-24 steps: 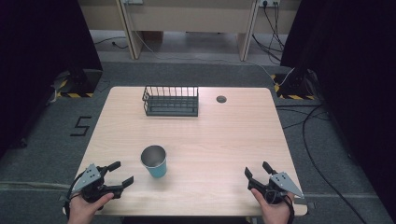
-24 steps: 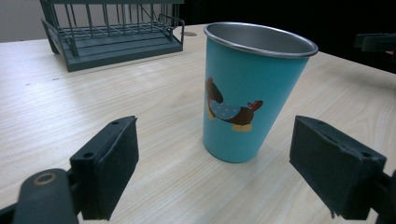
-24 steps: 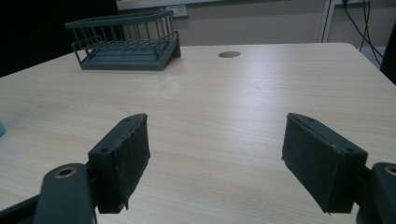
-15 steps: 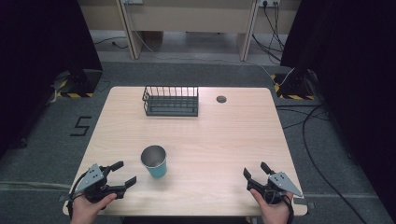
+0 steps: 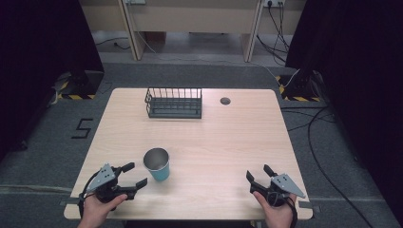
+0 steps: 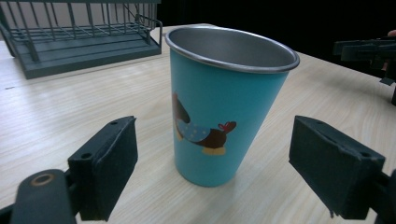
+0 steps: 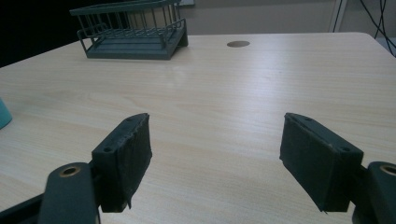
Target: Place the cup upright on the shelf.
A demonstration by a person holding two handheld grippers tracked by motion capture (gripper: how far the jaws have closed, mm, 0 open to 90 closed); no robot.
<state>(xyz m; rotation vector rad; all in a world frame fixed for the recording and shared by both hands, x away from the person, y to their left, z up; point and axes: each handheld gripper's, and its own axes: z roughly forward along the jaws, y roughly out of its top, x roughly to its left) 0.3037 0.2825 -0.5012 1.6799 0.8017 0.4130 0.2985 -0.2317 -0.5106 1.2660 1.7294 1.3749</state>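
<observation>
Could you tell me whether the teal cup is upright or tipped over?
Upright: the cup stands on its base on the table, rim up.

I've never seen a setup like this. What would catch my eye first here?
Probably the teal metal cup with a cartoon animal on its side, standing upright near the front left of the wooden table. The left gripper is open and points at it without touching; the right gripper, also open, rests over bare wood at the front right. A dark wire rack sits at the far edge.

Each black hand-held gripper [image 5: 134,175] carries a grey three-cornered plate [image 5: 105,171].
</observation>
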